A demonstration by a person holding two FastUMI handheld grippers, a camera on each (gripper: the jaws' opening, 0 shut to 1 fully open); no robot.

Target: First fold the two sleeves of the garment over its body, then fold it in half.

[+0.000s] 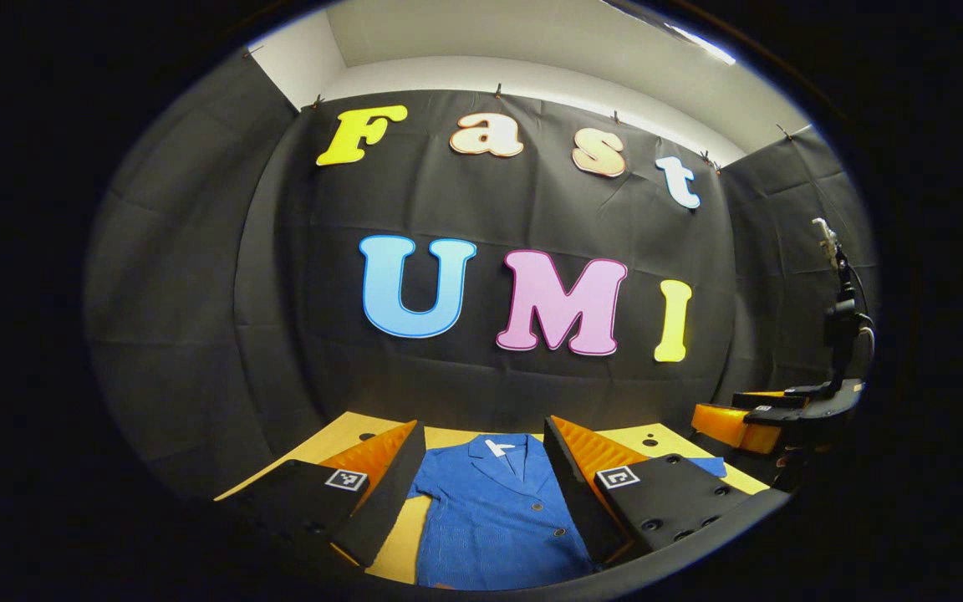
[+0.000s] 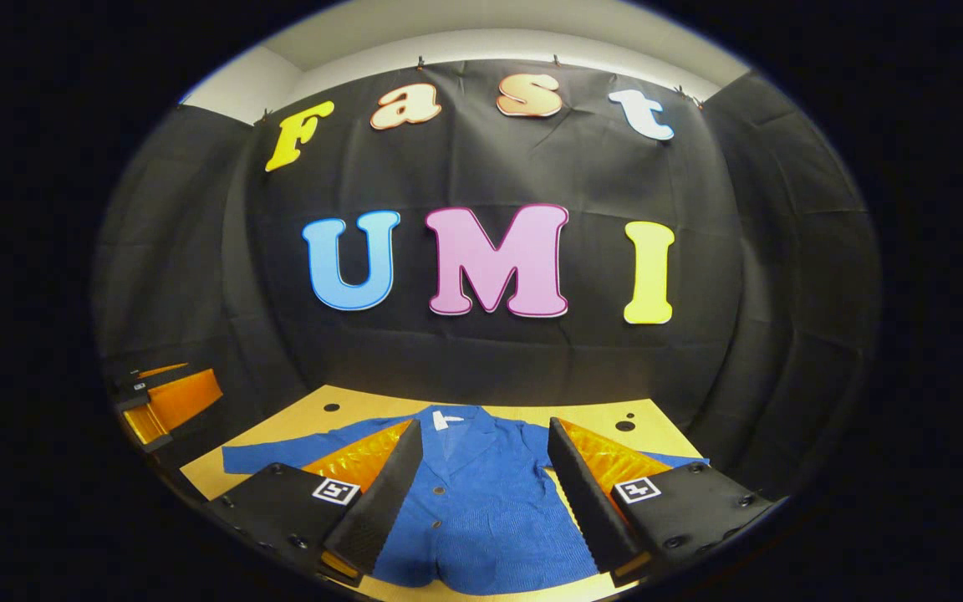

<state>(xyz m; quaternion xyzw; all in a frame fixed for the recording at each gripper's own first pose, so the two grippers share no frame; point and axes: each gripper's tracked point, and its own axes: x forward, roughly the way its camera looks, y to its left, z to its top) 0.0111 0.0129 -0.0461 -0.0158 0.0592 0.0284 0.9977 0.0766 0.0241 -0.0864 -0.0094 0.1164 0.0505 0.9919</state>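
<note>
Garment (image 1: pixel 494 510), blue and buttoned, lies flat on the yellow table (image 1: pixel 339 431), both sleeves spread. Left gripper (image 1: pixel 481 493) and right gripper (image 2: pixel 481 493) hover above it, jaws spread, gripping nothing. Right gripper view shows its left sleeve (image 2: pixel 281 451); left gripper view shows the other gripper at its right edge.

Both views are lit from above, and a bright ceiling strip (image 1: pixel 703 46) is seen at the upper right of the left gripper view. The tabletop (image 2: pixel 532 418) and blue jacket (image 2: pixel 481 502) are brightly and evenly lit, while the booth's side walls are left dim. Straight lines are bowed strongly toward the edges by the fisheye lens. The centre is rendered sharp; the rims are darkened and softened.
</note>
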